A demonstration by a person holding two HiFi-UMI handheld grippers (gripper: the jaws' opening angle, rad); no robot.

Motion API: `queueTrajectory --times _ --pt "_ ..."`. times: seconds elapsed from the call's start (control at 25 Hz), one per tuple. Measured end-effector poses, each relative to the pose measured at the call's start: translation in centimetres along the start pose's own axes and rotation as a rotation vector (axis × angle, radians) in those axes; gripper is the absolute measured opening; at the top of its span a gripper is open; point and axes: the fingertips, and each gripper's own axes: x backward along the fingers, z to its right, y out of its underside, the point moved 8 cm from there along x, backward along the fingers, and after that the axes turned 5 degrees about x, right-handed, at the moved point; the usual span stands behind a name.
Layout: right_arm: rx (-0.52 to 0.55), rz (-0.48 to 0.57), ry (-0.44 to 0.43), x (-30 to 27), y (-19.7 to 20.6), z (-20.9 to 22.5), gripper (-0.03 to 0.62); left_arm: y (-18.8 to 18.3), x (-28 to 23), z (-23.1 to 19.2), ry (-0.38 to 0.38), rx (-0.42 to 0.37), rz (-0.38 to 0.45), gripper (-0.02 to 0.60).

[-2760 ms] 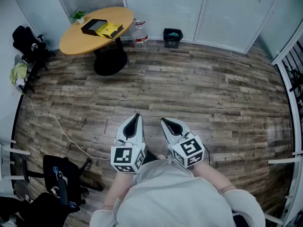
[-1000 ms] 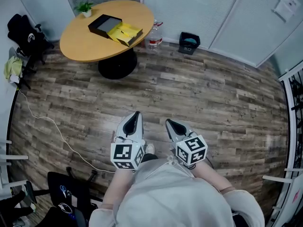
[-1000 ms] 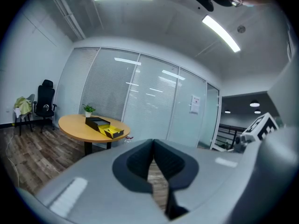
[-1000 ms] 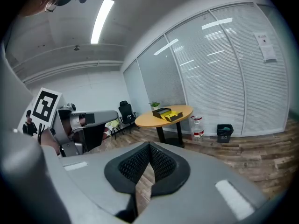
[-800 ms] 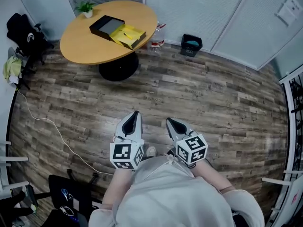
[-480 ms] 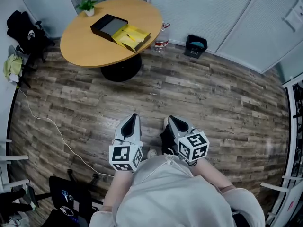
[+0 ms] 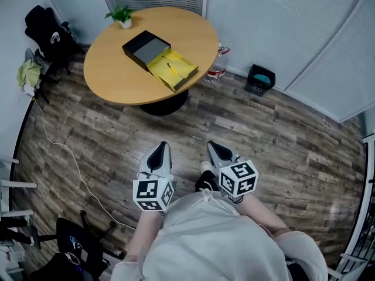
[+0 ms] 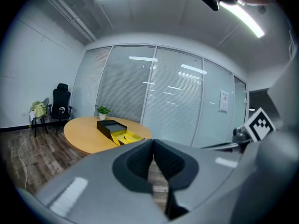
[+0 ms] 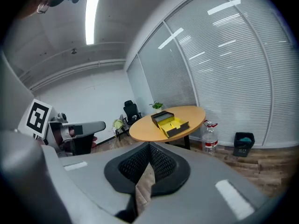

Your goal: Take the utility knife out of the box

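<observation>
An open box (image 7: 160, 60) lies on a round wooden table (image 7: 117, 69) across the room: a black part and a yellow-lined part side by side. A small dark item, perhaps the utility knife (image 7: 170, 67), lies in the yellow part, too small to make out. My left gripper (image 7: 162, 146) and right gripper (image 7: 210, 145) are held side by side in front of the person's body, well short of the table, both shut and empty. The box (image 8: 115, 130) shows beyond the left gripper (image 8: 153, 142) in its view, and the box (image 9: 169, 121) beyond the right gripper (image 9: 149, 146).
A small potted plant (image 7: 123, 15) stands at the table's far edge. A water bottle (image 7: 217, 69) and a black bin (image 7: 259, 78) stand by the blinds. A black chair (image 7: 50, 37) is at the left wall, a cable (image 7: 64, 151) crosses the wooden floor, another chair (image 7: 76, 244) at lower left.
The person has walked towards the table, so the table and box have come closer and lower in the head view. Both grippers stay shut, side by side.
</observation>
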Motion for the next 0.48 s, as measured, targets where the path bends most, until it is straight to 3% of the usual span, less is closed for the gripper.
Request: queueTrajectory --times 0.32,0.48 --pt "0.056 -0.021 -0.094 -6.8 -6.9 13.5 -0.002 -3.2 -13.6 2.4 -0.086 0.013 0.009 0.006" --pt "0.051 -0.045 -0.121 -10.6 -8.6 16.9 -0.002 -3.3 -17.3 1.6 -0.133 0.028 -0.024 0.006"
